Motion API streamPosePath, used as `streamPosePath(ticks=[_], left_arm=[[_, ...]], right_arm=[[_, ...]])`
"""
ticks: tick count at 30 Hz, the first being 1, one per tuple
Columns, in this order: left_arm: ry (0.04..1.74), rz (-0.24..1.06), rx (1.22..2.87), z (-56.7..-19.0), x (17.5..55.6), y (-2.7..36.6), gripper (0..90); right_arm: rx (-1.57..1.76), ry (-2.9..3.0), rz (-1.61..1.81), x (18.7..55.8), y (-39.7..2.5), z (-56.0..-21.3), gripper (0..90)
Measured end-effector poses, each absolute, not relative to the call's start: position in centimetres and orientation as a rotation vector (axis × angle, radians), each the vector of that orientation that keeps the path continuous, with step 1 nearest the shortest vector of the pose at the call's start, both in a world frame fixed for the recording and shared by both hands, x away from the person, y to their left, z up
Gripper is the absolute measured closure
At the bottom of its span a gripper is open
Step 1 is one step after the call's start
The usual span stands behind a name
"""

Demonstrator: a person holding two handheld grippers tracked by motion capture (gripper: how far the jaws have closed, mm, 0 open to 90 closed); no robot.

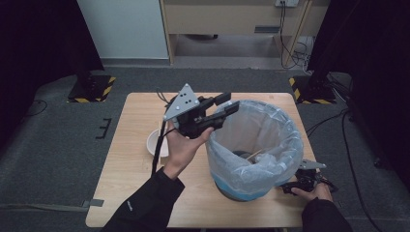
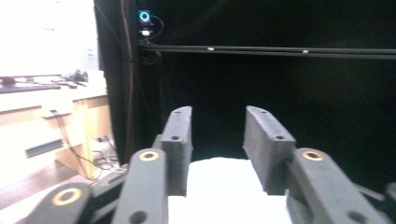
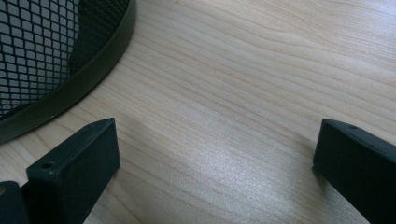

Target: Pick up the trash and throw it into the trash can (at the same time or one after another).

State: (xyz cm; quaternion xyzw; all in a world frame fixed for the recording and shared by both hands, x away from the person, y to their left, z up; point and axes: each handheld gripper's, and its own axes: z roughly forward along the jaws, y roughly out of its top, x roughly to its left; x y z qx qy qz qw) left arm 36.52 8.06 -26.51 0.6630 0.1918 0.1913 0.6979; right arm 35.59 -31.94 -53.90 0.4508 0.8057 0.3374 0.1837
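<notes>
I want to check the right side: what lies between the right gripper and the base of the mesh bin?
Nothing: in the right gripper view, only bare wooden table separates the right gripper from the mesh bin.

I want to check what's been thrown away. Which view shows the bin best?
The high view: the bin shows whole, with its plastic liner and a wooden stick inside. The right gripper view catches just its black mesh wall and base ring. The left gripper view has a white blur, perhaps the liner.
</notes>
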Motion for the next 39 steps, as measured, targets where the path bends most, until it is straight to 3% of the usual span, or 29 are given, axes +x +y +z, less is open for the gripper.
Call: streamPosePath(ticks=[7, 14, 27, 39], left_arm=[[0.462, 0.497, 1.479, -26.8, 35.6, 12.0, 45.7], [0.601, 0.577, 1.503, -29.6, 35.2, 17.6, 37.1], [0.923, 0.61, 1.581, -37.7, 37.8, 23.6, 32.2], [1.119, 0.593, 1.723, -45.0, 40.9, 24.2, 32.8]], right_arm=[[1.271, 2.272, 0.951, 35.6, -31.9, -53.9, 0.8], [1.271, 2.272, 0.951, 35.6, -31.9, -53.9, 0.8], [1.272, 2.272, 0.952, 35.6, -31.9, -53.9, 0.8], [1.271, 2.272, 0.952, 35.6, -31.9, -53.9, 0.8]])
